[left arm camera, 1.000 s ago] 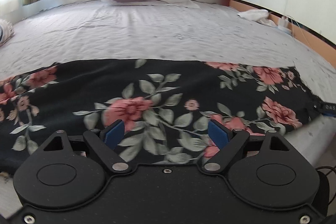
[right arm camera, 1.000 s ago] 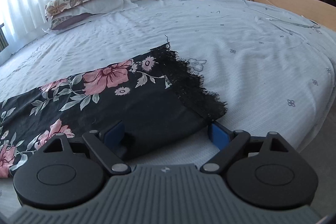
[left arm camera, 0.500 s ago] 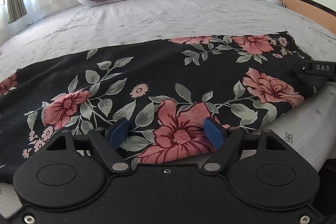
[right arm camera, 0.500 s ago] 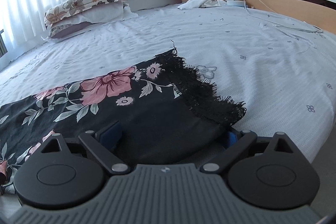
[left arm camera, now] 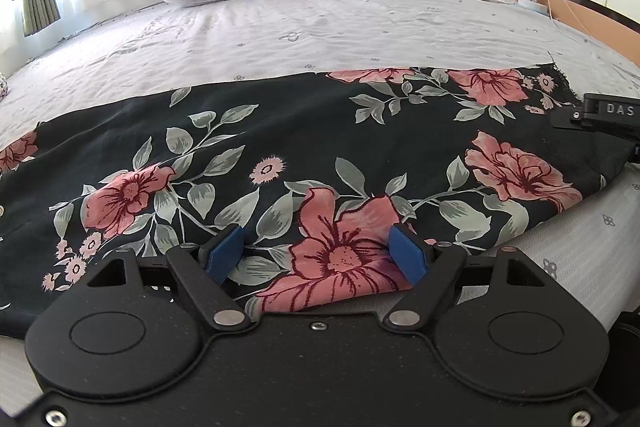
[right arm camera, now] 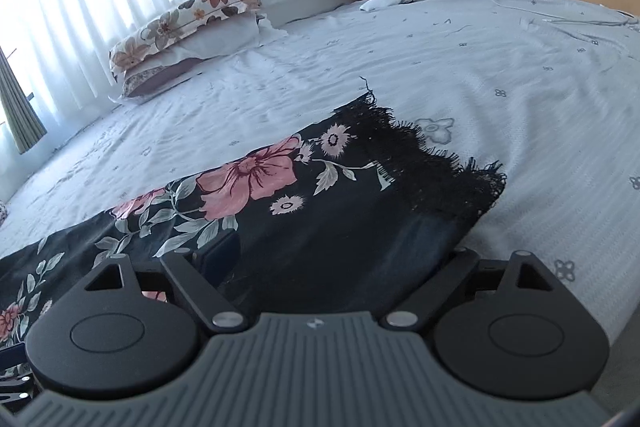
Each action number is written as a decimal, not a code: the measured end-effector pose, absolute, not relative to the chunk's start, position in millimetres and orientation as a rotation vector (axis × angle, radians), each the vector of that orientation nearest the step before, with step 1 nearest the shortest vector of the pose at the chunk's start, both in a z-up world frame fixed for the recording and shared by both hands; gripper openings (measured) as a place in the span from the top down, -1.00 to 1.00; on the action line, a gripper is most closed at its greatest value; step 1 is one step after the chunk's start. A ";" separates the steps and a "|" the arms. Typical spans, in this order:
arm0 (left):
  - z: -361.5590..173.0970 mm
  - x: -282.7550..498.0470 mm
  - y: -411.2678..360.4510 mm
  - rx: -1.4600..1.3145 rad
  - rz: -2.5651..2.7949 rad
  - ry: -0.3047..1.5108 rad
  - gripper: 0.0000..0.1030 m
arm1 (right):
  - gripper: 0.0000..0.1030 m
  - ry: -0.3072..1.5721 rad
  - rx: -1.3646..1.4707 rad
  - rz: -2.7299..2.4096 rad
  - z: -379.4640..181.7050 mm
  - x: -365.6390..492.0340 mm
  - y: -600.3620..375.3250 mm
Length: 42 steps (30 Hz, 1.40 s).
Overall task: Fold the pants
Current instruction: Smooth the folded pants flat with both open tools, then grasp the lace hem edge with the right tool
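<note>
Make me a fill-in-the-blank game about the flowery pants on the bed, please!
1. The pants are black with pink ____ printed on them.
2. The pants lie spread on the ____.
3. The hem near the right gripper is trimmed in black ____.
4. The left gripper's blue fingers are ____, one on each side of the cloth edge.

Missing words: flowers; bed; lace; open

Left hand-held gripper (left arm camera: pixel 318 257) jaws spread wide, right hand-held gripper (right arm camera: pixel 340 259) likewise
</note>
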<state>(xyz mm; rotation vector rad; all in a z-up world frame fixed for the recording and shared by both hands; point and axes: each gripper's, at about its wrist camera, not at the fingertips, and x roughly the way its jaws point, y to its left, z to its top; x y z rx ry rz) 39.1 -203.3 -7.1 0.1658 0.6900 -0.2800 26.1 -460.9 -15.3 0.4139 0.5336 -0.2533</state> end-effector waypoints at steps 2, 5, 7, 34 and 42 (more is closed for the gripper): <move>-6.8 39.4 -203.4 0.164 -0.280 0.692 -0.52 | -0.74 0.538 0.426 -0.247 -15.3 30.7 -462.6; -6.9 39.1 -203.2 0.159 -0.281 0.694 -0.52 | -0.73 0.537 0.455 -0.233 -15.1 35.1 -466.0; -6.5 39.1 -202.7 0.157 -0.282 0.695 -0.52 | -0.69 0.530 0.485 -0.223 -14.6 35.9 -469.4; 32.6 31.3 -46.9 0.049 -0.077 0.642 -0.37 | -0.36 0.403 0.936 -0.408 -27.3 34.4 -505.3; 27.4 37.9 20.0 0.010 0.092 0.645 -0.36 | 0.72 0.328 1.163 -0.472 -53.3 18.6 -523.6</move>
